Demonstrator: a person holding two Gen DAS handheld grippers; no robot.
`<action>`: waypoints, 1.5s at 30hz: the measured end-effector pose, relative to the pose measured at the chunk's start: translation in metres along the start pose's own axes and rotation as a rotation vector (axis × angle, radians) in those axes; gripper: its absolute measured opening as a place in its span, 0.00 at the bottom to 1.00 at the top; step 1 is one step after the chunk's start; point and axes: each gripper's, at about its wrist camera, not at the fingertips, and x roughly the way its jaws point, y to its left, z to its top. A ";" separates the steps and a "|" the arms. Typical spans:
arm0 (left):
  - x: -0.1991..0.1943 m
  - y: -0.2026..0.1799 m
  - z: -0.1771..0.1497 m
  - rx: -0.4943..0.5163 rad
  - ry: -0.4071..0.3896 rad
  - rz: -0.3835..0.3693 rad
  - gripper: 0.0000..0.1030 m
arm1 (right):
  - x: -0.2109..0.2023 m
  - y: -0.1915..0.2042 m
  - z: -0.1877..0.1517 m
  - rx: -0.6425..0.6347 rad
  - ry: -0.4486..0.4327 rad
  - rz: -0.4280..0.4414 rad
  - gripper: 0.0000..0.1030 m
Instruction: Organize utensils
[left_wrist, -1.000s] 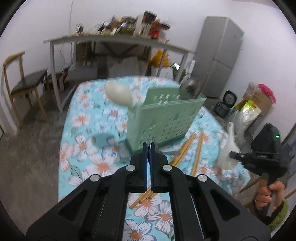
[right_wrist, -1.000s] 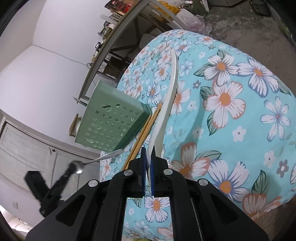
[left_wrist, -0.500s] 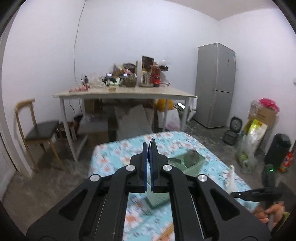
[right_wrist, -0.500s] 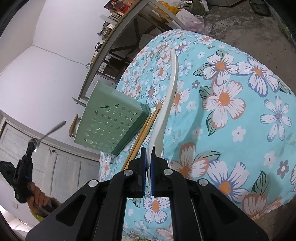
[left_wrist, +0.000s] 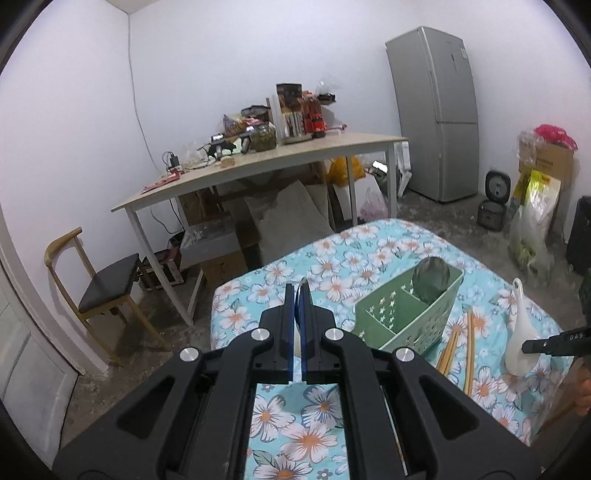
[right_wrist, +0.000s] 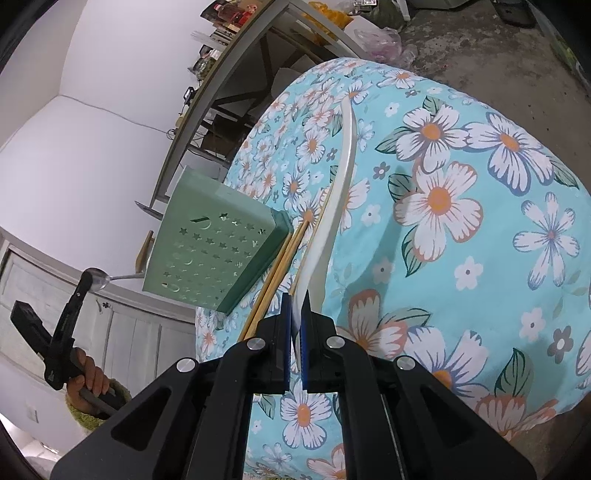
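Note:
My left gripper (left_wrist: 298, 291) is shut on a metal spoon (right_wrist: 110, 277), gripping it by the bowl; it hangs above and left of the green slotted caddy (left_wrist: 406, 325). In the right wrist view the spoon's handle points toward the caddy (right_wrist: 210, 251). A dark ladle head (left_wrist: 430, 275) stands in the caddy's far compartment. Wooden chopsticks (left_wrist: 469, 347) lie on the floral cloth beside the caddy. Over at the table's right side, my right gripper (right_wrist: 295, 314) is shut on the wide end of a white rice paddle (right_wrist: 343, 177), which rests low over the cloth.
The floral-cloth table (left_wrist: 332, 258) drops away at its edges to a concrete floor. Beyond it stand a cluttered wooden desk (left_wrist: 258, 162), a chair (left_wrist: 103, 280) at left, a grey fridge (left_wrist: 436, 110), and bags and a rice cooker (left_wrist: 495, 206) at right.
My left gripper has risen from table level beside the caddy and rolled, carrying the metal spoon up; it now looks down on the caddy. The right gripper and the paddle have not moved.

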 end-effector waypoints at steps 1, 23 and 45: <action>0.003 -0.001 -0.001 0.003 0.005 -0.003 0.02 | 0.001 0.000 0.000 0.000 0.001 0.000 0.04; 0.011 0.011 -0.021 -0.174 0.022 -0.131 0.48 | -0.011 0.008 0.001 -0.018 -0.025 0.017 0.04; -0.005 0.038 -0.090 -0.337 0.125 -0.088 0.66 | 0.011 0.110 0.029 0.044 0.217 0.618 0.04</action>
